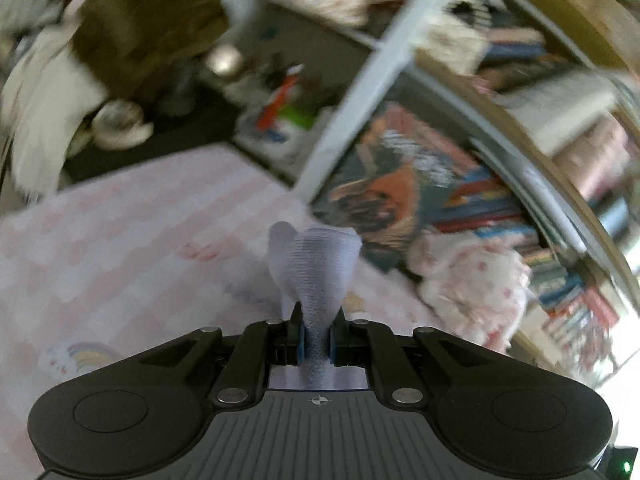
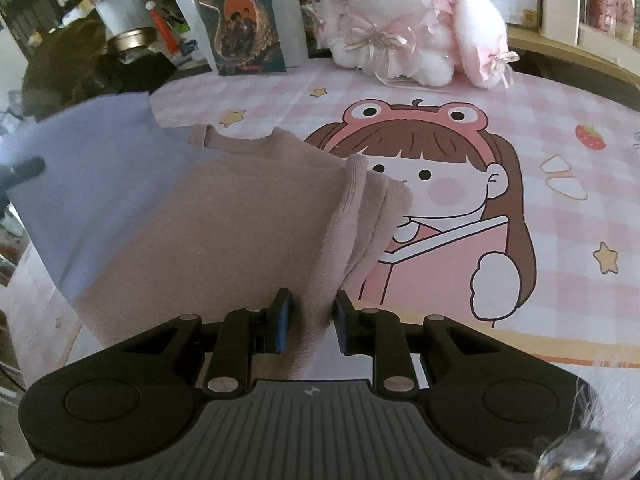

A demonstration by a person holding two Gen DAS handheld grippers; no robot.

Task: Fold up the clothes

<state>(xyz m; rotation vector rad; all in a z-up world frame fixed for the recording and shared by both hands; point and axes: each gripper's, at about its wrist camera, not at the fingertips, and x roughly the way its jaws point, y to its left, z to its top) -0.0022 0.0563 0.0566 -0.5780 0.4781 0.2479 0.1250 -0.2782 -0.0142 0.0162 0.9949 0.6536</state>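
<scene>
A knit garment, lavender at one end and dusty tan at the other, hangs stretched above the pink checked table mat. My right gripper is shut on a bunched fold of the tan end, which fills the gap between the fingers. In the left wrist view, my left gripper is shut on a ribbed lavender bunch that sticks up past the fingertips. A dark tip at the far left edge of the right wrist view looks like the left gripper at the lavender end. The left wrist view is motion-blurred.
A white and pink plush bunny sits at the back of the mat, beside an upright book. Behind them are shelves of books and boxes. A jar and dark clutter stand at the back left. The mat bears a cartoon girl print.
</scene>
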